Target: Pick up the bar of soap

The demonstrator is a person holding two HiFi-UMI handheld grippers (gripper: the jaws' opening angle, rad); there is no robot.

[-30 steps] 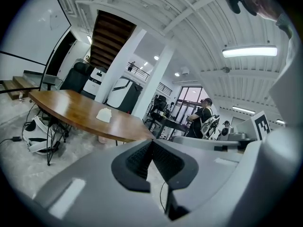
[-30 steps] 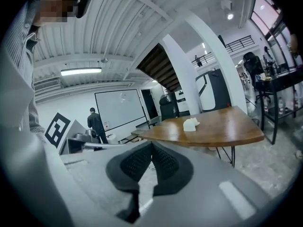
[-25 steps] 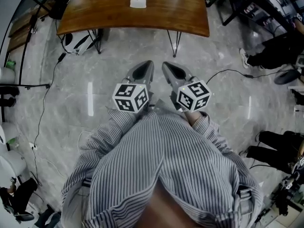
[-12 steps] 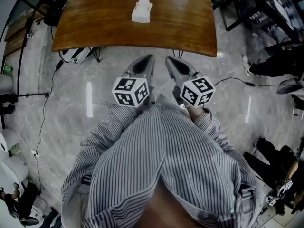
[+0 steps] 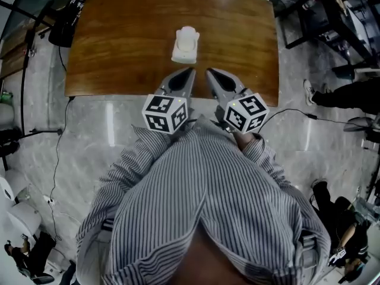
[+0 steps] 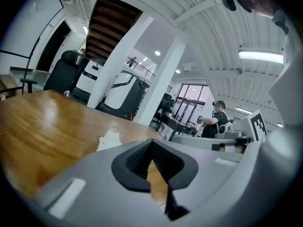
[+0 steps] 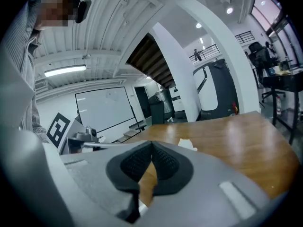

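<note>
Soap (image 5: 186, 44): white, lumpy, lying on the wooden table (image 5: 119, 46), roughly mid-width and nearer the person's edge than the far one. Nothing touches it.

Head view, left to right:
- Dark object (image 5: 62, 27) overhanging the table's left corner; kind unclear.
- Grey marbled floor (image 5: 89, 135) below the table edge.
- Left gripper (image 5: 187, 73): tip over the near table edge, pointing toward the soap and well short of it. Its cube (image 5: 165, 113) sits just above the striped shirt (image 5: 202, 212).
- Right gripper (image 5: 211, 74): beside the left, tip over the same edge, also short of the soap. The soap sits ahead of the gap between the two tips.
- Cable (image 5: 288, 110) on the floor, then a shoe (image 5: 310, 91) of a person standing at the right.

Left gripper view: left gripper (image 6: 151, 142) has its pads meeting at the tip, nothing between them, with only table wood showing through the slit lower down. Soap (image 6: 110, 140) lies ahead and to the left.

Right gripper view: right gripper (image 7: 151, 144) likewise pressed together and empty. Soap (image 7: 187, 144) lies ahead, slightly right, on the table (image 7: 236, 136).
</note>
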